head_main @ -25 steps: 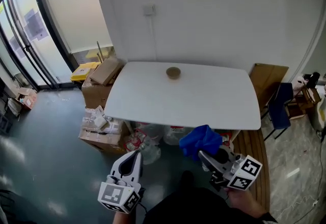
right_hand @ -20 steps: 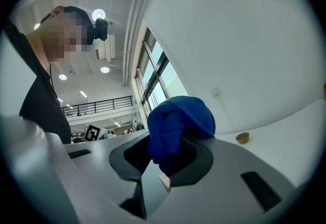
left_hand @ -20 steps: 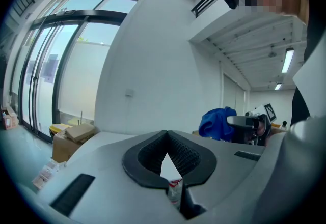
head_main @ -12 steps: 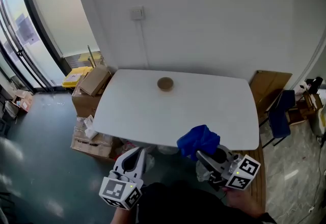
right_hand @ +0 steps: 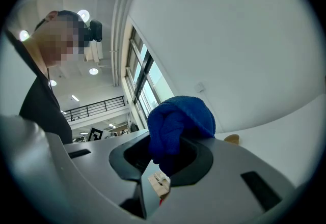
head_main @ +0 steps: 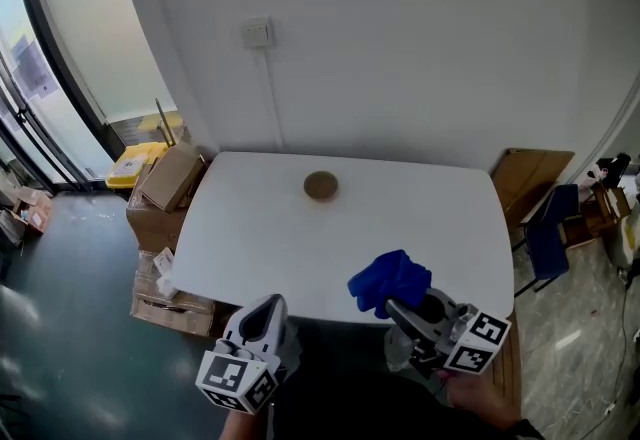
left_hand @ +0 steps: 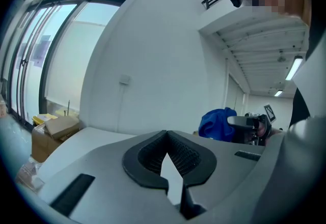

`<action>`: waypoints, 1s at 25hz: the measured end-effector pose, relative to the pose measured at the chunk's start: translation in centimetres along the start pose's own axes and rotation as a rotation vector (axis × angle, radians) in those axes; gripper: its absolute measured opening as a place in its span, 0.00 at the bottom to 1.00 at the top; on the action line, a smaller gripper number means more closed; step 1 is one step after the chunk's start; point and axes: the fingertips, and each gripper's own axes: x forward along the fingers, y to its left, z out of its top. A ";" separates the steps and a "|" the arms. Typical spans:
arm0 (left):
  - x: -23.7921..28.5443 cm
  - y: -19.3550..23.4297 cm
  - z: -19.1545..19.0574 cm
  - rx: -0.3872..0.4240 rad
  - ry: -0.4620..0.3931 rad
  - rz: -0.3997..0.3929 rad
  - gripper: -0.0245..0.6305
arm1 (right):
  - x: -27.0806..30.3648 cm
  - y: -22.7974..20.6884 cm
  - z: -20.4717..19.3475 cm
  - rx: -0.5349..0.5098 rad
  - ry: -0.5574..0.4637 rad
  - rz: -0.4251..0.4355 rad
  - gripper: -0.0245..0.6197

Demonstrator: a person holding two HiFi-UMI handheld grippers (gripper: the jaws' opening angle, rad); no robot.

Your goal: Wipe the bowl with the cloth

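Two grippers are held out at the near edge of a white desk (head_main: 250, 238), one in each of the person's hands. The left gripper (head_main: 267, 302) sits just short of that edge, its jaws pressed together pad against pad. The right gripper (head_main: 393, 307) is pinching a blue cloth (head_main: 390, 277). The cloth is bunched into a soft wad that bulges up above the jaws and reaches over the desk's near edge. In the right gripper view the wad fills the gap between the jaws, and a small pale tag hangs just under it.

The bowl (head_main: 321, 186), small, round and brown, stands alone on the desk. It is toward the far side near the wall, a little left of the middle and well apart from both grippers.

On the floor to the left of the desk are cardboard boxes (head_main: 166, 178), one resting against the desk's far left corner. A light switch (head_main: 257, 32) is on the white wall above, with a cable running down from it. To the right, a wooden board (head_main: 528, 171) leans by the wall, with a dark blue chair (head_main: 551, 225) beside it.
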 end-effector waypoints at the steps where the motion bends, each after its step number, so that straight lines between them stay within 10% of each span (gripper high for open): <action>1: 0.8 0.9 0.3 0.001 -0.001 -0.006 0.06 | 1.0 -0.7 0.3 -0.004 -0.002 -0.005 0.14; 25: 19.5 19.8 2.8 -0.037 0.158 -0.178 0.06 | 20.3 -13.8 1.4 0.059 0.059 -0.206 0.14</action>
